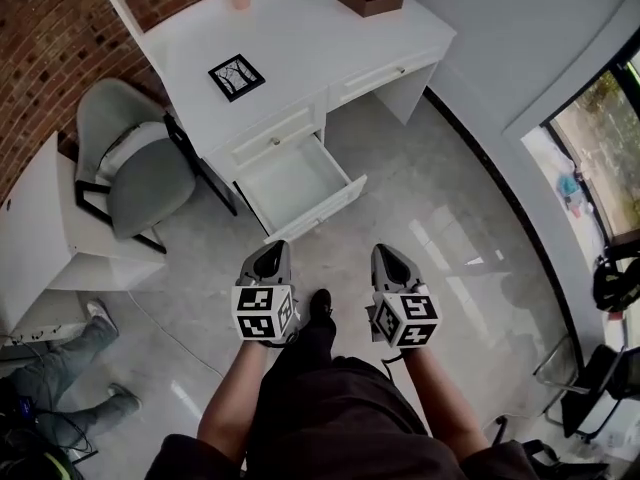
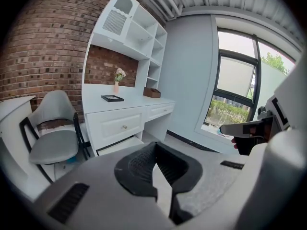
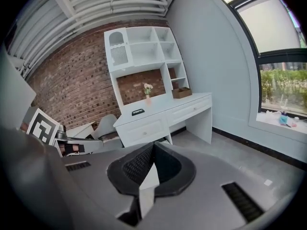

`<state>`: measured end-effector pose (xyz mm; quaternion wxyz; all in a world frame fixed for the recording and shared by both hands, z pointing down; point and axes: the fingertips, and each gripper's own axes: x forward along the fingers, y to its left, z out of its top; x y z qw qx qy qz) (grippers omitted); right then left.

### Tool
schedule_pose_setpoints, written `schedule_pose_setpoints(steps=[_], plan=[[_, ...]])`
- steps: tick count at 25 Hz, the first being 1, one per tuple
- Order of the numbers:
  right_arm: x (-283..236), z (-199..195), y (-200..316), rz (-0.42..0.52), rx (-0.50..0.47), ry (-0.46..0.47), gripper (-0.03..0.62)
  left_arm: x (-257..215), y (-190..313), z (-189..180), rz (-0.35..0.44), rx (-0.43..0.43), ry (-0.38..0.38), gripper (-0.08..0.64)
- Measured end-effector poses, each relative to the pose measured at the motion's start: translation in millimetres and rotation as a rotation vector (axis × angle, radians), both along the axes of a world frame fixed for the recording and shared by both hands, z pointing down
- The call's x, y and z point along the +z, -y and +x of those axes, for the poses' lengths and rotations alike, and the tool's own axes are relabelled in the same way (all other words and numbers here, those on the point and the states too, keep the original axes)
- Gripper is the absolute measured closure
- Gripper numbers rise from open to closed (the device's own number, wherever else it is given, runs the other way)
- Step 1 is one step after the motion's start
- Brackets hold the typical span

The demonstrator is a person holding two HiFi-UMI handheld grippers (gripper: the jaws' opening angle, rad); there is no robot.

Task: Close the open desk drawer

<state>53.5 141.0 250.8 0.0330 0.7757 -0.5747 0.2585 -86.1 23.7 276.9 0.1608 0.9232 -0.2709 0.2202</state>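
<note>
Presumably the open white wooden desk drawer point(image 1: 322, 207) slides lightly and stays rigid: push on its flat front. Short of it, my left gripper point(image 1: 271, 252) and right gripper point(image 1: 386, 252) sit with jaws together, empty.

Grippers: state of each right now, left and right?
Left gripper: closed, holding nothing.
Right gripper: closed, holding nothing.

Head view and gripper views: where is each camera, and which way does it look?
Head view: on the person's head, looking steeply down at the open drawer; forearms, left claw and right claw show.
Left gripper view: on the left claw, facing the desk over its shut jaws.
Right gripper view: on the right claw, same, jaws shut.
Both gripper views share the desk and brick wall.
</note>
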Motion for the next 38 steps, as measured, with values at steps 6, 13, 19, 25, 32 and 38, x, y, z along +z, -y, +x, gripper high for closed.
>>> schedule_pose_setpoints(steps=[6,13,19,25,32,38], plan=[[10.3,13.1,35.5,-0.037,-0.032,-0.008,0.588,17.9,25.6,5.1,-0.036,-0.030,0.016,0.551],[20.9,27.1,66.4,-0.056,-0.130,-0.005,0.588,33.4,37.8,10.8,-0.073,-0.097,0.039,0.551],[36.8,48.8,93.2,-0.088,-0.271,0.011,0.588,44.9,43.5,25.4,-0.097,-0.213,0.063,0.551],[65.6,62.7,110.3,-0.146,-0.428,0.020,0.588,66.9,37.4,23.9,-0.146,-0.395,0.079,0.551],[117.9,76.9,121.3,-0.200,-0.534,0.032,0.588,110.9,27.2,32.0,-0.203,-0.544,0.075,0.551],[176.9,79.6,118.4,-0.266,-0.565,0.045,0.588,162.4,23.3,34.2,-0.236,-0.568,0.119,0.551]])
